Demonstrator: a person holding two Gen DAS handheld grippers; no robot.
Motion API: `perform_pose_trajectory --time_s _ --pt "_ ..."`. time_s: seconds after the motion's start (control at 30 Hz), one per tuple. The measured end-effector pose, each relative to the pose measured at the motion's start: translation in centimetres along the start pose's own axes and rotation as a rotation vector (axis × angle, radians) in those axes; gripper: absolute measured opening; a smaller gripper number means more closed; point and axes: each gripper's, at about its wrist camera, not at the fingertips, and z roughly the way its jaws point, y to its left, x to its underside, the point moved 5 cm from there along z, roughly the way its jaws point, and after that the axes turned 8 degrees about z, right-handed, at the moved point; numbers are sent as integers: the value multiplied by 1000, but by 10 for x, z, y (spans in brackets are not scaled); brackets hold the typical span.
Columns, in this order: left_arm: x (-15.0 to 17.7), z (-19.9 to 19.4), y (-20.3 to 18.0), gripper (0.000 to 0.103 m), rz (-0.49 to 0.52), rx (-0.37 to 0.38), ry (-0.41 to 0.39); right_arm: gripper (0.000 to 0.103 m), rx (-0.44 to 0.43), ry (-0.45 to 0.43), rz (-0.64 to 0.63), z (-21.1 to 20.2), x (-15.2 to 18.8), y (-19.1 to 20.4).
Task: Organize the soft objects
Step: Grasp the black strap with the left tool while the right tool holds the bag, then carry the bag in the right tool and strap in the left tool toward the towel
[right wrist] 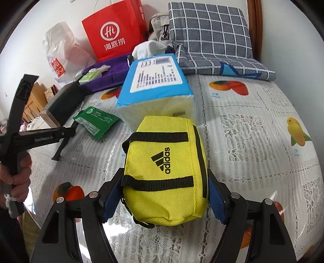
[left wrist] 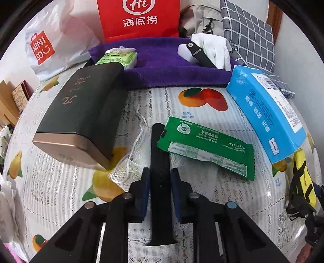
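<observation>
In the left wrist view my left gripper (left wrist: 160,174) is shut on a flat black strap (left wrist: 159,145) that points forward over the table. A green snack packet (left wrist: 204,145) lies just right of it. A purple towel (left wrist: 162,68) at the back holds a white glove (left wrist: 214,48), a second black strap (left wrist: 199,53) and a green tissue pack (left wrist: 119,58). In the right wrist view my right gripper (right wrist: 164,186) is shut on a yellow adidas pouch (right wrist: 166,172), held in front of a blue tissue pack (right wrist: 156,89).
A dark tea tin (left wrist: 81,119) lies left of the strap. A red paper bag (left wrist: 139,18), a white Miniso bag (left wrist: 46,44) and a grey checked cushion (right wrist: 210,34) stand along the back. The table has a fruit-print lace cover (right wrist: 253,141).
</observation>
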Motion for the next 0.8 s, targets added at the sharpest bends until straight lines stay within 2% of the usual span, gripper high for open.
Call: perform_pose_trajectory --time_s 0.4,0.8 --pt "5 -21 6 19 -27 54 -21 74 10 -107 -40 -52 -22 17" --pt "8 -55 21 19 -77 133 -63 74 -9 -167 -47 -79 -47 36"
